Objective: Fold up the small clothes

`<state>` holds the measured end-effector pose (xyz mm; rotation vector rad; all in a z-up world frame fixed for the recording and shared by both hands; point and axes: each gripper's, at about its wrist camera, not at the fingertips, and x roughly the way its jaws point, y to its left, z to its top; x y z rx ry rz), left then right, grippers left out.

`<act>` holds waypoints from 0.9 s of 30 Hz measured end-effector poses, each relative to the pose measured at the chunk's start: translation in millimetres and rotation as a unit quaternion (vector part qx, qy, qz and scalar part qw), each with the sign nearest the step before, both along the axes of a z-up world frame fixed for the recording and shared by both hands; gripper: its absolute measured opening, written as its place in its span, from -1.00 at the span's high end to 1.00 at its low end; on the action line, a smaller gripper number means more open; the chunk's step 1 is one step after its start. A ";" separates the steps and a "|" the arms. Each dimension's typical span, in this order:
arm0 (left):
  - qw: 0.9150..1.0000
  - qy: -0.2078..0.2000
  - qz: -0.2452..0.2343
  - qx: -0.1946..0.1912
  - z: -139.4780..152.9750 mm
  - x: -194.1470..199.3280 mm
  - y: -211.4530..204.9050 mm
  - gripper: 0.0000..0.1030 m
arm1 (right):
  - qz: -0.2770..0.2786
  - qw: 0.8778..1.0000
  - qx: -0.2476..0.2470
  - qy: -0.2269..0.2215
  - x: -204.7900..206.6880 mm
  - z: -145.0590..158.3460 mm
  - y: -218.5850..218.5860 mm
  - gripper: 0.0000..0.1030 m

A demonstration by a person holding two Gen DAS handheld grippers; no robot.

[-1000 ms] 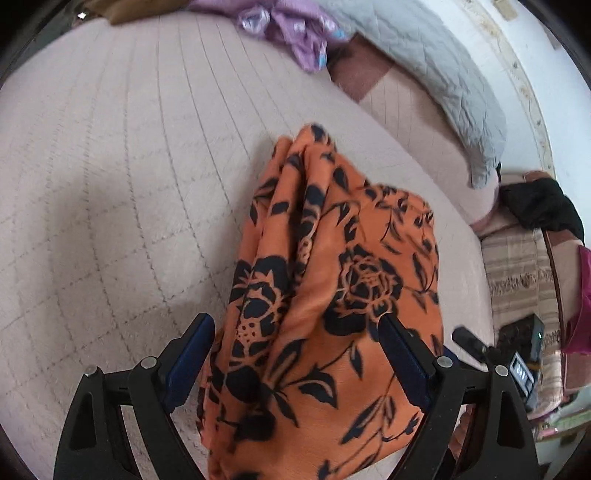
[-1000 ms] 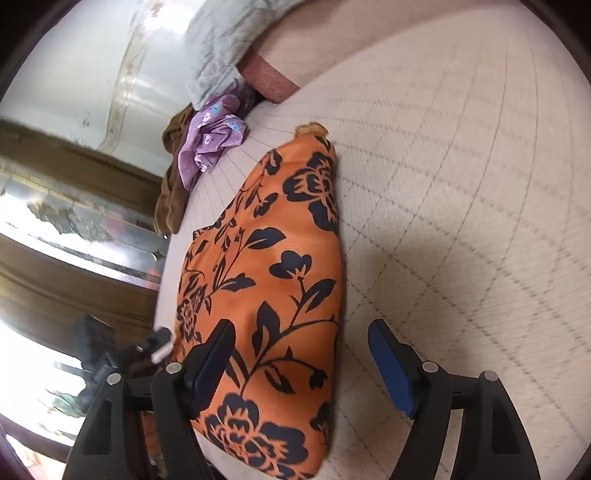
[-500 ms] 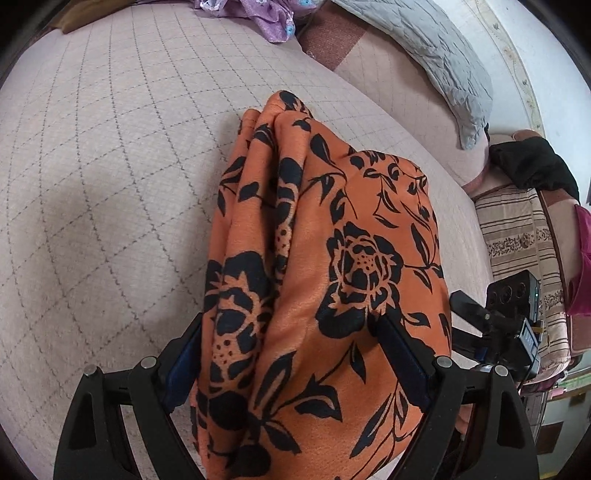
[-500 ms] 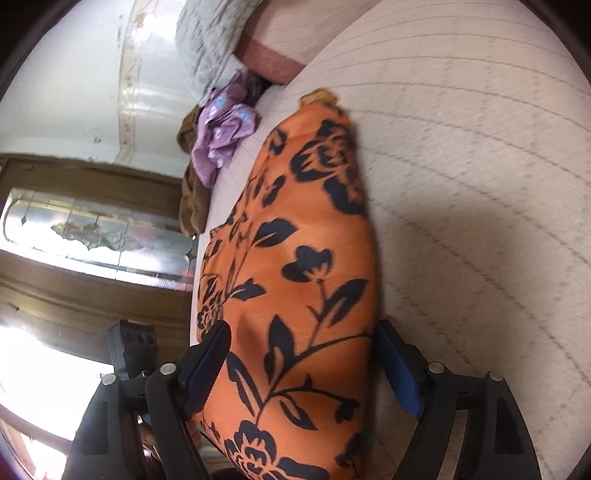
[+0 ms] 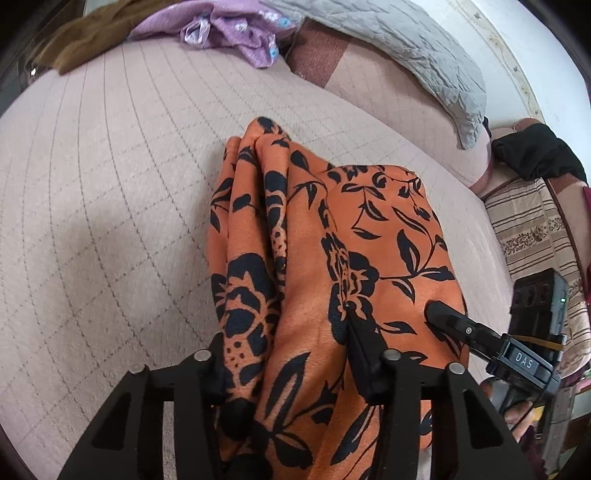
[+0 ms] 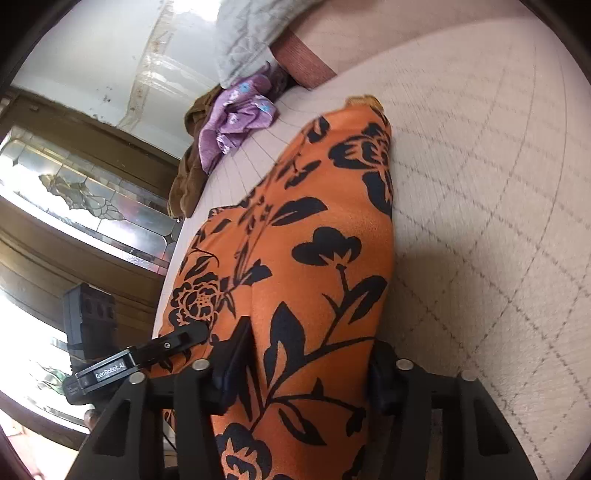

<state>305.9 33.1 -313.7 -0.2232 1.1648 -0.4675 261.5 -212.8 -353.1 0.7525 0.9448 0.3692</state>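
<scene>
An orange garment with a black flower print lies bunched on the quilted beige bed; it also shows in the right wrist view. My left gripper is shut on its near edge, cloth pinched between the fingers. My right gripper is shut on the same garment's other near corner. The right gripper's finger shows in the left wrist view on the cloth at the right. The left gripper's finger shows in the right wrist view at the left.
A purple garment and a brown garment lie at the bed's far side, next to a grey pillow. A striped cloth and black clothing lie to the right. A wooden glass-panelled cabinet stands beside the bed.
Both grippers moved forward over the garment's near edge and closed on it. One second ago both stood open, with the cloth between their fingers.
</scene>
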 end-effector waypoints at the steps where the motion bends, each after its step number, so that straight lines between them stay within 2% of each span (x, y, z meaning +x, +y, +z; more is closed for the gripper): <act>1: 1.000 -0.007 0.002 0.002 3.8 -1.5 -3.2 0.11 | 0.000 1.000 -0.006 -0.007 -0.9 3.4 0.4 0.01; 6: 1.000 -0.030 0.002 -0.004 20.4 -12.7 -15.0 0.16 | -0.007 0.999 -0.028 -0.035 -7.7 17.3 -5.1 0.07; 11: 0.998 -0.068 -0.006 -0.012 41.9 -29.6 -45.2 0.16 | -0.023 0.996 -0.044 -0.069 -24.5 40.7 -27.1 0.07; 18: 0.995 -0.089 -0.029 -0.025 57.3 -51.4 -77.7 0.16 | -0.046 0.992 -0.070 -0.099 -60.7 63.1 -64.5 0.07; 22: 0.994 -0.097 -0.051 -0.010 58.1 -67.9 -99.6 0.17 | -0.054 0.992 -0.068 -0.096 -77.5 62.2 -87.0 0.08; 27: 0.993 -0.090 -0.074 0.015 48.7 -86.8 -116.2 0.17 | -0.052 0.994 -0.068 -0.072 -96.2 46.4 -104.1 0.08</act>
